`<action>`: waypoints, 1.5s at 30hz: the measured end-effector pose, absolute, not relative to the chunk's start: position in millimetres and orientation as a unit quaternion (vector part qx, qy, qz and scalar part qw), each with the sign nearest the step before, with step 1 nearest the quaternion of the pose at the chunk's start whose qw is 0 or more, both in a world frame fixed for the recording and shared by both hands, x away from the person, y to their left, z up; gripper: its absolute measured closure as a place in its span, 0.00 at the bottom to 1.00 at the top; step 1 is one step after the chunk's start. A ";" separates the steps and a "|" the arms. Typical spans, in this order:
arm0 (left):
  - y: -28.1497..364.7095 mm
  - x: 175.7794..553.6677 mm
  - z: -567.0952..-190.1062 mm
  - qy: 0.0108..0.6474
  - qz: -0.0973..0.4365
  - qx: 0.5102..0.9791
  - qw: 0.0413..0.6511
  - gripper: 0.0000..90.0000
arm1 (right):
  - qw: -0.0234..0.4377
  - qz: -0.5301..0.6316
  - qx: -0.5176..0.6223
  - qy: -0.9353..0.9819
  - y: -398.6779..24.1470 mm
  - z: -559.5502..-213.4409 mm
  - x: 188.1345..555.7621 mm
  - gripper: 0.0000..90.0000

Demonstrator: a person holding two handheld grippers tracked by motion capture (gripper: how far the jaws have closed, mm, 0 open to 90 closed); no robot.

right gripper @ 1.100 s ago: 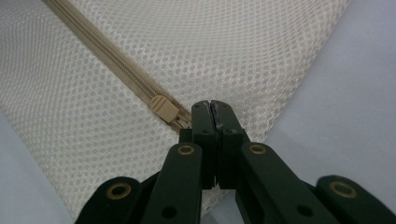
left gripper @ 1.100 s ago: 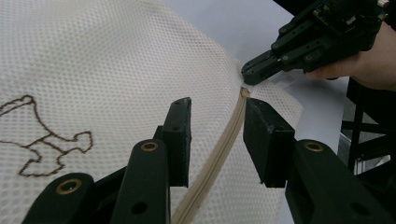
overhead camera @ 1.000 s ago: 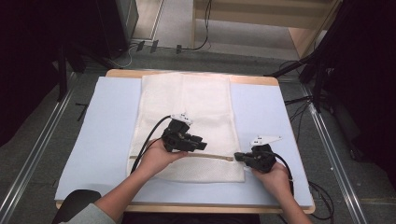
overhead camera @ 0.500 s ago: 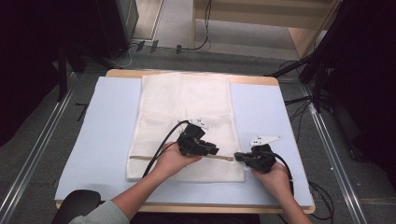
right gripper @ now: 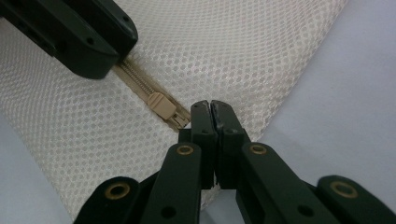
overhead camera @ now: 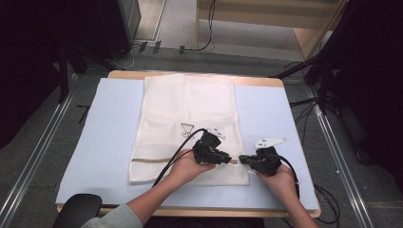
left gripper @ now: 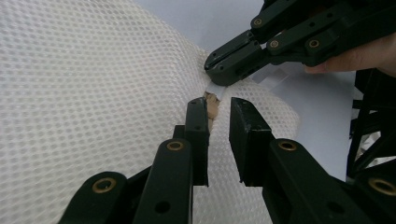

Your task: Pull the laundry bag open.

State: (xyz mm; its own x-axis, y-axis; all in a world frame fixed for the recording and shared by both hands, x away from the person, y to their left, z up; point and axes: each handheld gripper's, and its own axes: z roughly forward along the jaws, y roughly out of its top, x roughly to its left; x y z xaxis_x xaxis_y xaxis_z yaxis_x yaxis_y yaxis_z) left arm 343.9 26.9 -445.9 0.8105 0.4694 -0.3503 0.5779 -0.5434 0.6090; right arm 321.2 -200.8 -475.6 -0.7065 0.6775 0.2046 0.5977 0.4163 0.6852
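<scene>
A white mesh bag (overhead camera: 190,109) lies flat on a blue mat, with a tan zipper (overhead camera: 152,160) running across near its front edge. My right gripper (overhead camera: 242,159) (right gripper: 210,106) is shut on the bag's edge at the right end of the zipper. My left gripper (overhead camera: 229,160) (left gripper: 217,107) points at it from the left, tips almost meeting. Its jaws have just been closing and still show a gap. The tan zipper slider (right gripper: 159,105) (left gripper: 212,105) sits at their tips, touching one inner face, not squeezed. In the left gripper view the right gripper (left gripper: 219,74) pinches a white tab.
The blue mat (overhead camera: 109,123) covers a wooden table (overhead camera: 190,74). Cables trail from both grippers toward the front edge. A black rounded object (overhead camera: 78,211) sits at the front left corner. Metal rails and floor cables flank the table.
My left hand has slid right along the zipper and a little down, closing the distance to the right gripper. The right hand has stayed where it was.
</scene>
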 end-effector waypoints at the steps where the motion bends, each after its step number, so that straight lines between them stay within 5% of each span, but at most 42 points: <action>1: 25.0 343.9 -447.4 0.301 -0.075 0.875 0.372 0.87 | 0.053 0.384 0.380 0.840 -200.6 -475.5 320.7 1.00; 17: 13.8 349.2 -468.3 0.311 -0.091 0.873 0.364 0.85 | 0.054 0.384 0.379 0.840 -200.7 -475.7 320.7 1.00; 31: 9.2 354.5 -471.8 0.322 -0.110 0.864 0.370 0.98 | 0.058 0.387 0.373 0.841 -201.2 -476.8 319.8 1.00; 45: 22.1 357.4 -465.0 0.326 -0.119 0.868 0.356 0.99 | 0.068 0.388 0.369 0.842 -201.5 -478.3 318.2 1.00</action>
